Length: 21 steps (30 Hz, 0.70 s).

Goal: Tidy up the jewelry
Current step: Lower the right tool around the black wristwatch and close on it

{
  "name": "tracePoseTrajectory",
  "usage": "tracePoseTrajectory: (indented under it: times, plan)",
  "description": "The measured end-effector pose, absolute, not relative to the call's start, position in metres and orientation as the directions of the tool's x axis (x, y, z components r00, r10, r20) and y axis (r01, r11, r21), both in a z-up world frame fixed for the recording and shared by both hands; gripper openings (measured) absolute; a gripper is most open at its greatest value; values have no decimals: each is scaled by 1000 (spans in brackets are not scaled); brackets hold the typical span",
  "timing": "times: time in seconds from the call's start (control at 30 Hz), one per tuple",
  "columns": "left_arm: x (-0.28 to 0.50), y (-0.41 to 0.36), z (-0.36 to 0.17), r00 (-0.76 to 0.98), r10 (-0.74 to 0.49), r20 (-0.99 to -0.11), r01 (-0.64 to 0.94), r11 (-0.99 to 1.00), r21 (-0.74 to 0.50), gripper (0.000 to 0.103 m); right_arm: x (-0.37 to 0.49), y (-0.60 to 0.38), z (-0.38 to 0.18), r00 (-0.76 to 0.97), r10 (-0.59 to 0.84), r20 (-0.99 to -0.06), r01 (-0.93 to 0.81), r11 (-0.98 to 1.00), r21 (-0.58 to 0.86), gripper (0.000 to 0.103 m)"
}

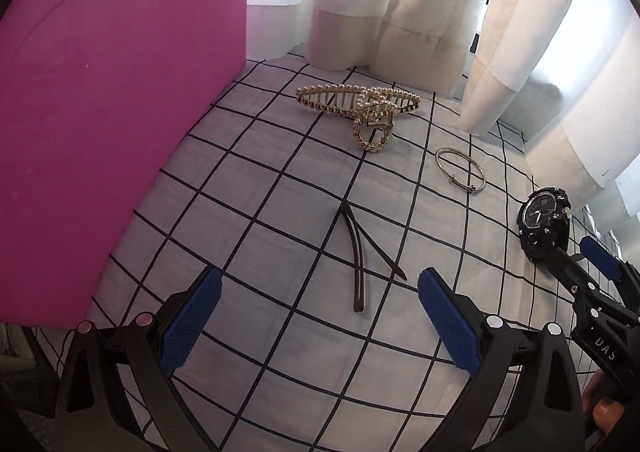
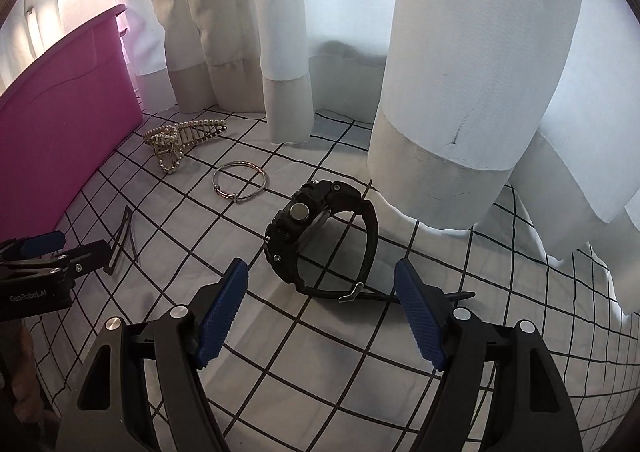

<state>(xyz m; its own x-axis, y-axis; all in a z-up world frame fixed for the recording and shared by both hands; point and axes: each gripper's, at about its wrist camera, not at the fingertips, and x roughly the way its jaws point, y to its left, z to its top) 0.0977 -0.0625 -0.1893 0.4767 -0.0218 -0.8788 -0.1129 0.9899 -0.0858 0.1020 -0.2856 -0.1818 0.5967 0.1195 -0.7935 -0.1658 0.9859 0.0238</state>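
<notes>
A dark hair clip [image 1: 362, 252] lies open on the checked cloth, just ahead of my open left gripper [image 1: 318, 300]; it also shows in the right wrist view [image 2: 122, 238]. A black wristwatch [image 2: 320, 240] stands on its side just ahead of my open right gripper [image 2: 320, 292], its strap end near the right finger; it shows at the right edge of the left wrist view [image 1: 542, 220]. A gold pearl claw clip [image 1: 360, 104] [image 2: 180, 140] and a thin metal bangle [image 1: 460, 170] [image 2: 240, 180] lie farther back.
A pink plastic bin [image 1: 100, 112] [image 2: 60, 124] stands at the left. White curtains [image 1: 400, 4] [image 2: 460, 72] hang onto the back of the checked cloth [image 1: 260, 192] [image 2: 340, 352].
</notes>
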Motion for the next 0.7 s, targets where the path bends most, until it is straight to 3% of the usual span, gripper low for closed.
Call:
tracePoseTrajectory:
  times: [0.7]
  plan:
    - [119,-76,-215,468,60,-882,-126,992,0,97,136,-273,-205,556,94,-826,-195,981,-20,72]
